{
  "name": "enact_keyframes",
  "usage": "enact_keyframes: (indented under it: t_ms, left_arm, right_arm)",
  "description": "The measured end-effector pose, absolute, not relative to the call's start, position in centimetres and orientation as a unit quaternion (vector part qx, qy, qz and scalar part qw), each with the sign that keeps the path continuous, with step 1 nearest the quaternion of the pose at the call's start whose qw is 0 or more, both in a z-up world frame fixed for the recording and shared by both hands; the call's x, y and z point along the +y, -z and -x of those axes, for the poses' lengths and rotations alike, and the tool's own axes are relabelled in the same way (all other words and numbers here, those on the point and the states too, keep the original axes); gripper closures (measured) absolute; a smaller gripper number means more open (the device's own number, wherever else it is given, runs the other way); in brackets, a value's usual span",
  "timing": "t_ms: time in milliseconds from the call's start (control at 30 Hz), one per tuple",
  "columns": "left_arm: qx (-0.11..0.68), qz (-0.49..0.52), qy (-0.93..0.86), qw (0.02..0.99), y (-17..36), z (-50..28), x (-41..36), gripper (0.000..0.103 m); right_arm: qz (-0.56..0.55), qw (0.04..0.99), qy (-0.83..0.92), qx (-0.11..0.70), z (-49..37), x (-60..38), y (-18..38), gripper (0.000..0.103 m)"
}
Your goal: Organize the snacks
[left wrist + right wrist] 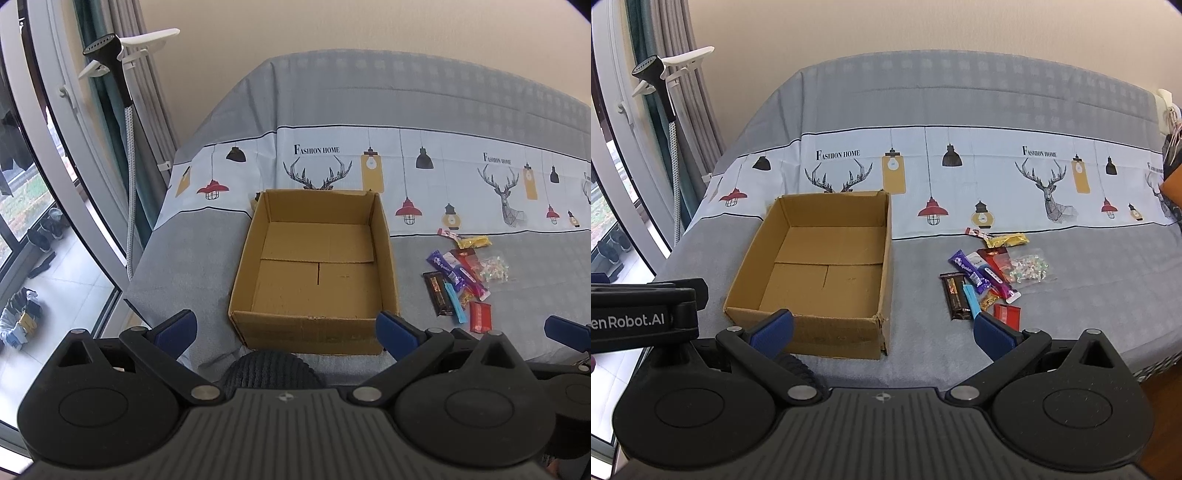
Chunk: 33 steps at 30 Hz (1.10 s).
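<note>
An open, empty cardboard box (314, 273) (820, 266) sits on the grey table. To its right lies a cluster of several snack packets (461, 277) (990, 275): a dark chocolate bar (956, 295), a purple bar (969, 271), a red packet (1007, 314), a yellow packet (1006, 240) and a clear candy bag (1028, 267). My left gripper (286, 328) is open and empty, just before the box's near wall. My right gripper (884, 330) is open and empty, near the box's right front corner, with its right finger close to the red packet.
The table wears a grey cloth with a deer and lamp print band (960, 177). A garment steamer on a stand (110, 74) and curtains stand at the left by a window. The table edge drops off at left and right. An orange item (1172, 184) is at far right.
</note>
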<state>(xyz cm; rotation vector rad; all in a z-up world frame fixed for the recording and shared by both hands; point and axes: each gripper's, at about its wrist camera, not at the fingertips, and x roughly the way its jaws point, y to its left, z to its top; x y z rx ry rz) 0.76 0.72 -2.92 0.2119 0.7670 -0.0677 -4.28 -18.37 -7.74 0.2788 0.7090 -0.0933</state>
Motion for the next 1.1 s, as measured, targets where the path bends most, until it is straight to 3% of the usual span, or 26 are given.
enact_keyframes:
  t_ms: [1100]
  left_arm:
    - [0.384,-0.104,0.034,0.917,4.5,-1.2,0.4,0.000]
  right_arm:
    - [-0.145,0.921,0.040,0.360,3.4,-18.8,9.3,0.000]
